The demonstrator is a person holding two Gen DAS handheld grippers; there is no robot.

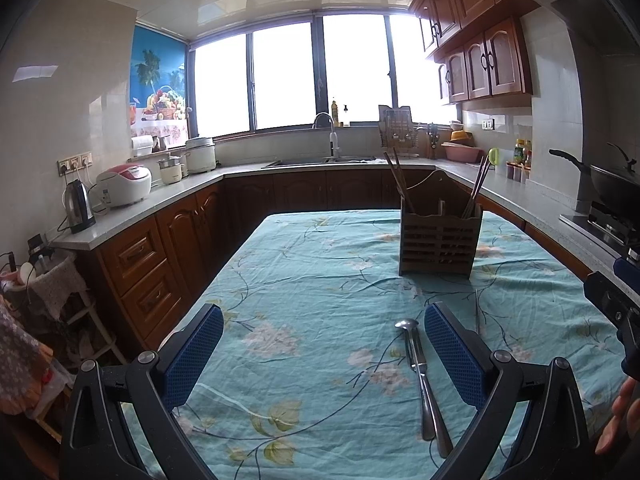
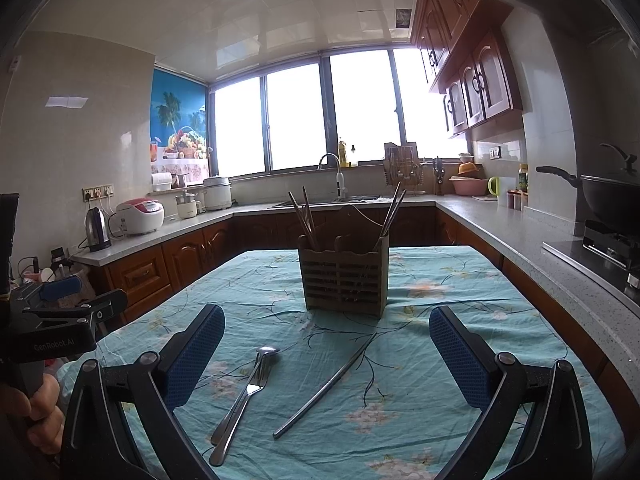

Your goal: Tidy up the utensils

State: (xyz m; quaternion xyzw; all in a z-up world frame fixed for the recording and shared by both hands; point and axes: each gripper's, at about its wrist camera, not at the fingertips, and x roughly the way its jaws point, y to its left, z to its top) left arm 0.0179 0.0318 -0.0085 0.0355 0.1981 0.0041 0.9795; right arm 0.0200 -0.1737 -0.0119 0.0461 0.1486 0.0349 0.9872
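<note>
A: We hold both tools above the near end of the table (image 2: 520, 280); the left gripper (image 1: 324, 356) has its fingers spread wide with nothing between the pads, and the right gripper (image 2: 326, 356) is spread just as wide and also carries nothing.

B: And the utensils?

A: The spoon (image 2: 256, 380) and fork (image 2: 240, 408) lie together on the floral cloth (image 2: 480, 360), overlapping, handles toward us; the metal chopsticks (image 2: 328, 386) lie just beside them on the right, slanting toward the wooden holder (image 2: 344, 276); the holder stands upright mid-table, with wooden chopsticks (image 2: 304, 216) in its left compartment and another pair (image 2: 392, 212) in its right.

B: What room do we have?

A: Bare cloth spreads all around the holder; the table's right edge runs close along the counter (image 2: 540, 248), the left edge faces the lower cabinets (image 2: 140, 276) across a gap.

B: Anything we cannot make out?

A: In the left view the spoon and fork sit just inside the right finger, and only a thin sliver of the metal chopsticks shows beyond that finger; whether the holder's middle slot holds anything we cannot tell; the windows (image 2: 296, 116) are blown out white.
</note>
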